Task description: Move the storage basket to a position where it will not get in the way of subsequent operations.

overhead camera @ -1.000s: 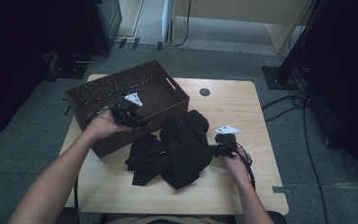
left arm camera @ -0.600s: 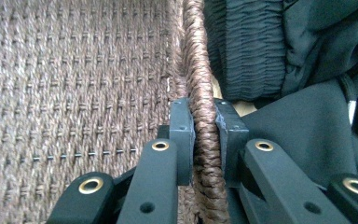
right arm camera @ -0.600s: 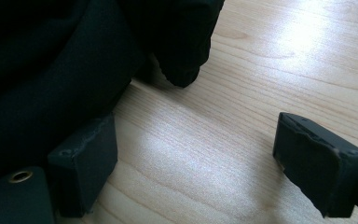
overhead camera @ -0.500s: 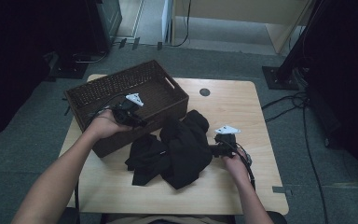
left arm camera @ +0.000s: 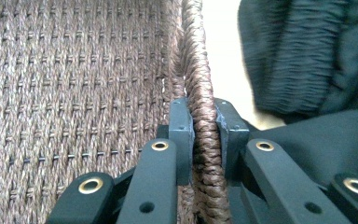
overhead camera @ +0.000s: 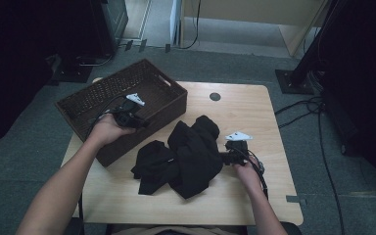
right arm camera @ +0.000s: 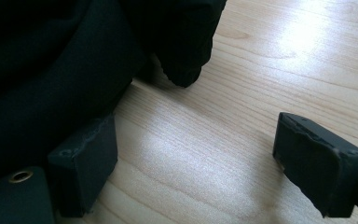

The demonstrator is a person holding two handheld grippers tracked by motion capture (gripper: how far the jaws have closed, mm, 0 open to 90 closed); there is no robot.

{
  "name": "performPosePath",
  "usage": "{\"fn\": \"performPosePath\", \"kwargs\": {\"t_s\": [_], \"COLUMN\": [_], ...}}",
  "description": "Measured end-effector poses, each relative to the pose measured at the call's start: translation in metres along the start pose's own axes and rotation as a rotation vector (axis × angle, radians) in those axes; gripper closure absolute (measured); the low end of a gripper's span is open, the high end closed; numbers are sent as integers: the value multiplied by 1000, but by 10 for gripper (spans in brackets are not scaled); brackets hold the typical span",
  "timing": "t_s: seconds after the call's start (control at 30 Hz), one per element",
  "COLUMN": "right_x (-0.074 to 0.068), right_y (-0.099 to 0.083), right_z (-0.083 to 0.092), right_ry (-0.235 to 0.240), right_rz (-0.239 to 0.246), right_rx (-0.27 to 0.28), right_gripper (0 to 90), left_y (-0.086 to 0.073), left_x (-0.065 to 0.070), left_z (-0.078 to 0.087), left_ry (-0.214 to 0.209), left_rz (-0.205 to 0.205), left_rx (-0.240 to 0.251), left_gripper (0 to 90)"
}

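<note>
Left tongs (left arm camera: pixel 204 140), having just been closing, are clenched on the front rim of the woven brown basket (overhead camera: pixel 103 93), which sits at the table's (overhead camera: pixel 254 107) rear-left corner. Right tongs (right arm camera: pixel 209 172) rest released, wide apart, beside the crumpled black garment (overhead camera: pixel 188 156) at mid-table. Risk: the narrow bite on the rounded braid (stiff, ridged) may slip if the basket is pulled, or the basket may tilt or snag the cloth touching its wall.
</note>
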State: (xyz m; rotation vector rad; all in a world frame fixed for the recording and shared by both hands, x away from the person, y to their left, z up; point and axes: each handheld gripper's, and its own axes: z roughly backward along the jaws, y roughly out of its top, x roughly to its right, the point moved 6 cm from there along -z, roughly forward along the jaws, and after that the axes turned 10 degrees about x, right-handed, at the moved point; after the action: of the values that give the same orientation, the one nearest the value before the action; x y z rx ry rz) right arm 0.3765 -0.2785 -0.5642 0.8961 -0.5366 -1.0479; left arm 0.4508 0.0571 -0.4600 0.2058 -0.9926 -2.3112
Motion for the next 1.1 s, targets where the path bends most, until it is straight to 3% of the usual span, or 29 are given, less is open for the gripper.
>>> {"fn": "performPosePath", "kwargs": {"t_s": [0.13,0.23,0.4,0.5,0.67,0.83,0.97,1.1], "right_x": [0,-1,-1,-1,-1,-1,-1,-1], "right_y": [0,0,0,0,0,0,0,0], "right_z": [0,0,-1,0,-1,-1,-1,-1], "right_ry": [1,2,0,-2,-1,-2,-3,-2], "right_rz": [-2,-2,-2,-4,-5,-3,-3,-4], "right_rx": [3,2,4,4,6,7,7,7], "right_gripper": [138,138,138,138,137,137,138,137], "left_y": [-6,-13,-28,-35,-38,-28,-21,-20], "left_x": [-17,-33,-64,-78,-91,-98,-104,-111], "left_z": [8,18,37,45,49,41,35,36], "left_ry": [66,121,262,342,369,415,439,437], "left_rz": [60,130,285,331,386,445,457,472], "left_rx": [12,28,62,73,85,89,86,87], "left_gripper": [800,799,794,795,790,784,773,768]}}
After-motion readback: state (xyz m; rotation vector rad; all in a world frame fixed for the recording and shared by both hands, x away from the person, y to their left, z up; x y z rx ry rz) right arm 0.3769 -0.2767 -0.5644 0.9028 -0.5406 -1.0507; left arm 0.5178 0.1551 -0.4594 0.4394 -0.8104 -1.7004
